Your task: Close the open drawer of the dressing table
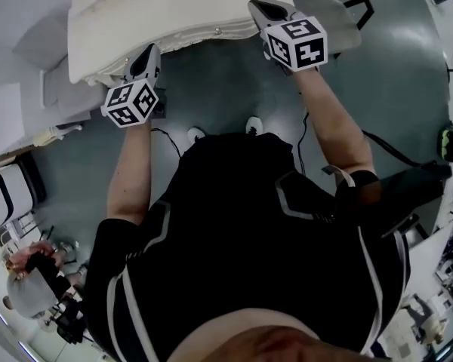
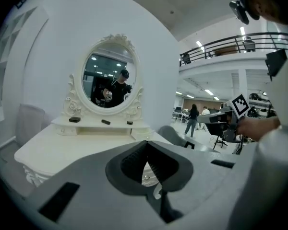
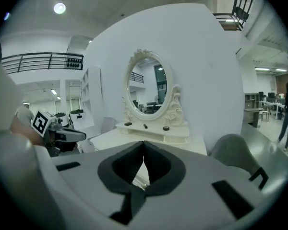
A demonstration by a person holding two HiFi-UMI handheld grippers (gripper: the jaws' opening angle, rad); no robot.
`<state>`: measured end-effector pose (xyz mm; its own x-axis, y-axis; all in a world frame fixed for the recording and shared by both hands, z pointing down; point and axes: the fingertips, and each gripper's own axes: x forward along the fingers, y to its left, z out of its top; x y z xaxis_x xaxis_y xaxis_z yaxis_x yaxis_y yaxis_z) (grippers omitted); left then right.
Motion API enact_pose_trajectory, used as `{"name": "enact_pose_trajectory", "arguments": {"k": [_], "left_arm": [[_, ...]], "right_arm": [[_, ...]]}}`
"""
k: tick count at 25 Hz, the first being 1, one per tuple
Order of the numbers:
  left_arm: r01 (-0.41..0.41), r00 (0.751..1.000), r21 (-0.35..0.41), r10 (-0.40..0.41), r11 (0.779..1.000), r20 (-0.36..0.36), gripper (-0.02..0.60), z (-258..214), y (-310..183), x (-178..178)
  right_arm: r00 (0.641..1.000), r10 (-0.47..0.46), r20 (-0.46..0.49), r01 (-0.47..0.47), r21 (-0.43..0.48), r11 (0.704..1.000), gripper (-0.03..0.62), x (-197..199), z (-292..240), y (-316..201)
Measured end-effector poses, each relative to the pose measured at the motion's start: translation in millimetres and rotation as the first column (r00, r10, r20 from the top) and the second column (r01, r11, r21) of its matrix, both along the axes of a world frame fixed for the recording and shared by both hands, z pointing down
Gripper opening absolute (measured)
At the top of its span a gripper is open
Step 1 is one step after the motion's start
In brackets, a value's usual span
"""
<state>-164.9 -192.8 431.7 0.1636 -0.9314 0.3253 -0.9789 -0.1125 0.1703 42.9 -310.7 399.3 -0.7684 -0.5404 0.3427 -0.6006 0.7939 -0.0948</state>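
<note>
White carved dressing table [image 1: 158, 13]; oval, scroll-framed mirror [image 2: 110, 75].

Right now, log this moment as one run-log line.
left tool: shut, empty | right tool: shut, empty | both at dressing table front | drawer state: unclear

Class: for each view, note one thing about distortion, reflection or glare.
Head view: the dressing table bows with wide-angle distortion. Left gripper view: dark fisheye corners; the mirror reflects a person. Right gripper view: same dark corners; a ceiling lamp glares.
</note>
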Motion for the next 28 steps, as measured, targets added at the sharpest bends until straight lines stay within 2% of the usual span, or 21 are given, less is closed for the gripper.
{"name": "enact_pose_trajectory", "arguments": {"k": [3,8,11,15,19,24,28], "left_arm": [[-0.043,0.999,0.068,0.045,0.997,-0.020,0.005,-36,-6,-11],[-0.079,0.996,0.120,0.083,0.990,-0.033,0.005,-83,7,-28],[-0.093,0.992,0.151,0.104,0.984,-0.067,0.004,-102,13,-38],[-0.112,0.990,0.172,0.126,0.979,-0.068,0.003,-125,23,-47],[-0.110,0.985,0.221,0.136,0.969,-0.103,0.003,-152,32,-62],[-0.148,0.986,0.255,0.163,0.956,-0.039,0.003,-173,42,-68],[-0.173,0.981,0.253,0.189,0.952,-0.043,0.005,-177,46,-67]], "right_arm": [[0.998,0.041,0.055,-0.044,0.054,0.998,0.005,-4,-52,1],[0.991,0.071,0.116,-0.082,0.086,0.993,0.005,-13,-105,19],[0.989,0.078,0.127,-0.093,0.114,0.989,0.005,-24,-123,30],[0.985,0.073,0.159,-0.097,0.146,0.985,0.006,-36,-147,48],[0.985,0.068,0.160,-0.095,0.164,0.982,0.005,-47,-162,61],[0.985,0.072,0.159,-0.101,0.181,0.978,0.005,-58,-172,72],[0.987,0.069,0.148,-0.097,0.189,0.977,0.005,-65,-178,78]]}}
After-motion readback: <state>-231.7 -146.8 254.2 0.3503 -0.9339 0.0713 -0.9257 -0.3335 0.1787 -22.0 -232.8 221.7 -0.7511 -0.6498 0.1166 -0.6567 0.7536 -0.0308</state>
